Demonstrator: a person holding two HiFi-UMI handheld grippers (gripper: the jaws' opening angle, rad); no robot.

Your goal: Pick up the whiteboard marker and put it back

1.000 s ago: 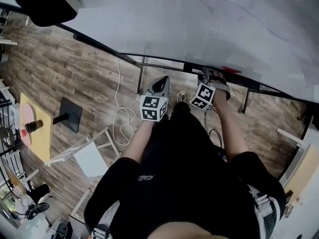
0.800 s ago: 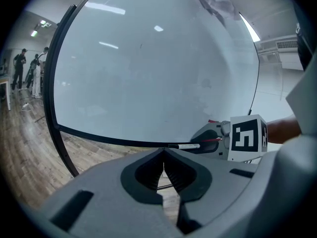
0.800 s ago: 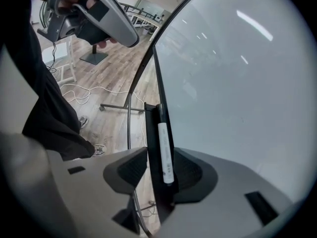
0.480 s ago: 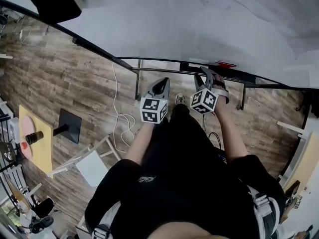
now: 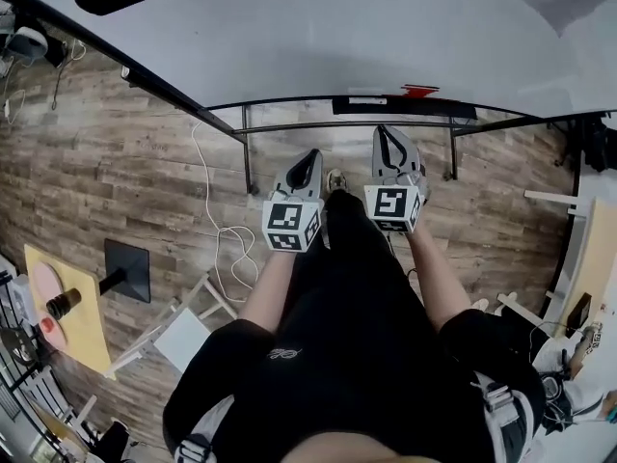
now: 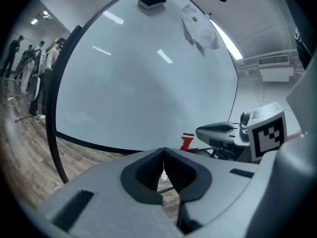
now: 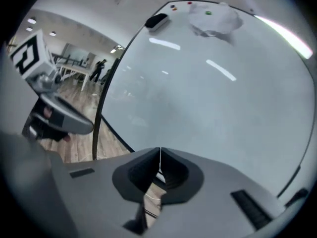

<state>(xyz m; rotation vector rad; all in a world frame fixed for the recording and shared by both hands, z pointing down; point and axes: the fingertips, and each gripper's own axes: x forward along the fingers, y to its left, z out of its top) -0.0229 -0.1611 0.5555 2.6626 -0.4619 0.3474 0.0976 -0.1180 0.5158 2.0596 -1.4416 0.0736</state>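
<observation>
Nearest, the left gripper (image 6: 163, 153) has its jaws closed tip to tip with nothing between them. Beside it, the right gripper (image 7: 159, 152) is likewise closed and empty. Both hang above the floor, apart from the whiteboard (image 5: 337, 27). Farther on, a small red thing, likely the whiteboard marker (image 5: 419, 92), lies on the tray (image 5: 453, 110) along the board's bottom edge, right of the tray's middle. The putting back looks done. If so, the next move calls only for keeping both grippers clear of the tray.
</observation>
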